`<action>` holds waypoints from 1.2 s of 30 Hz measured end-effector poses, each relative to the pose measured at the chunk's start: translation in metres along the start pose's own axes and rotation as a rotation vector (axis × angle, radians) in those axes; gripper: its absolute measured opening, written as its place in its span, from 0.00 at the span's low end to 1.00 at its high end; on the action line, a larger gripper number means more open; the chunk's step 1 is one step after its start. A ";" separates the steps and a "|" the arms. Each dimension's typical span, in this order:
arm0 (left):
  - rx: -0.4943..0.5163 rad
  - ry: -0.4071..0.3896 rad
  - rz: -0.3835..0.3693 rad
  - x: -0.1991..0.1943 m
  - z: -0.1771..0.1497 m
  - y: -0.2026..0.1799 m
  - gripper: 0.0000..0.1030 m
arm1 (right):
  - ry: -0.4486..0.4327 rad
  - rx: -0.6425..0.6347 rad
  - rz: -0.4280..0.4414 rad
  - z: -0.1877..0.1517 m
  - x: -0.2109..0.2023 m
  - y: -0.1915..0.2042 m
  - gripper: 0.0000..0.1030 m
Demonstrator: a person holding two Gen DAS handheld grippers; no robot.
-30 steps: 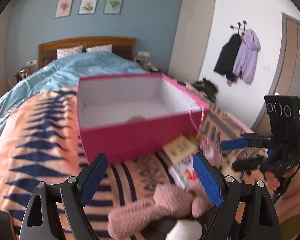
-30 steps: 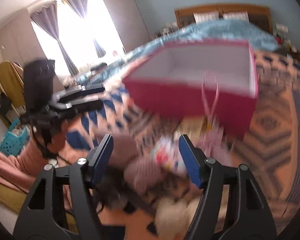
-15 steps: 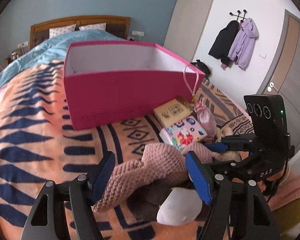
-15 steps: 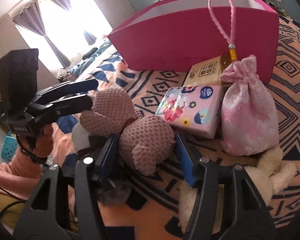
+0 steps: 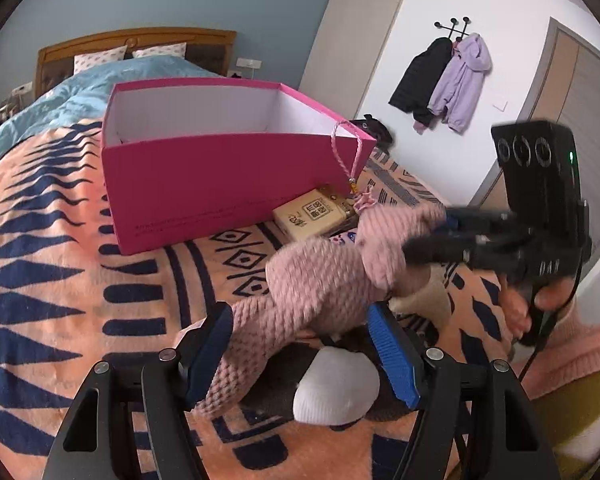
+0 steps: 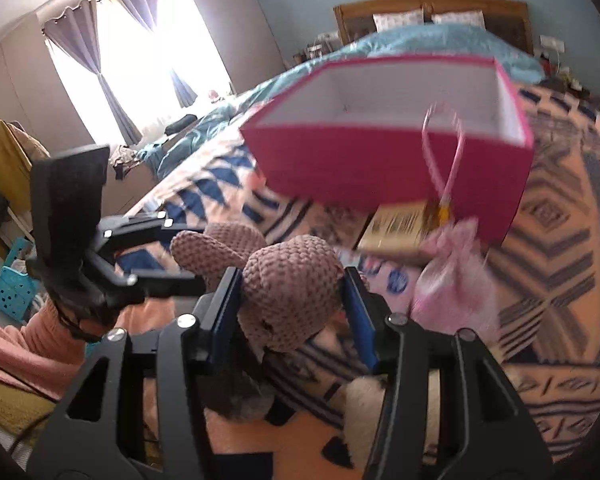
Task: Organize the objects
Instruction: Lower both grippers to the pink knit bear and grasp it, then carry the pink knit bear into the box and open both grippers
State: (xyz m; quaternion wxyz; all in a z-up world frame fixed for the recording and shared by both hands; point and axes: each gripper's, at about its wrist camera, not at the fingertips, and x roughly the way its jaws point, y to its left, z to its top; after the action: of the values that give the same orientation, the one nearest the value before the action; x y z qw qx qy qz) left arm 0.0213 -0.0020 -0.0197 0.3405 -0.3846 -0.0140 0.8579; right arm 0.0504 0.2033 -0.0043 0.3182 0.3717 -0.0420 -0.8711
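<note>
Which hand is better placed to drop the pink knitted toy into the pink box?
Right. The right gripper is clamped on the knitted toy, facing the pink box. The left gripper's jaws only straddle it.

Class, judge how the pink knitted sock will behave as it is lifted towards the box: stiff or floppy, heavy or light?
Probably floppy: the sock sags between the right tool and left tool. Likely light, being soft knit. Unlikely to slip, since the right tool's pads dent it.
</note>
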 end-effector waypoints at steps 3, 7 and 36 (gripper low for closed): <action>-0.013 0.001 0.011 0.004 0.004 0.002 0.66 | -0.021 -0.011 0.003 0.010 -0.005 -0.003 0.51; -0.023 0.005 -0.002 0.011 0.009 0.003 0.47 | -0.028 -0.018 -0.005 0.018 -0.006 -0.007 0.51; 0.084 -0.210 0.190 -0.036 0.127 0.006 0.34 | -0.240 -0.157 0.002 0.143 -0.030 0.004 0.50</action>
State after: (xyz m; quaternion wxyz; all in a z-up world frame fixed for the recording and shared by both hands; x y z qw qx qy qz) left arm -0.0504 0.0020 0.0909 0.2703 -0.2776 0.0225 0.9216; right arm -0.0281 0.1941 0.1189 0.3397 0.2387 -0.0119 -0.9097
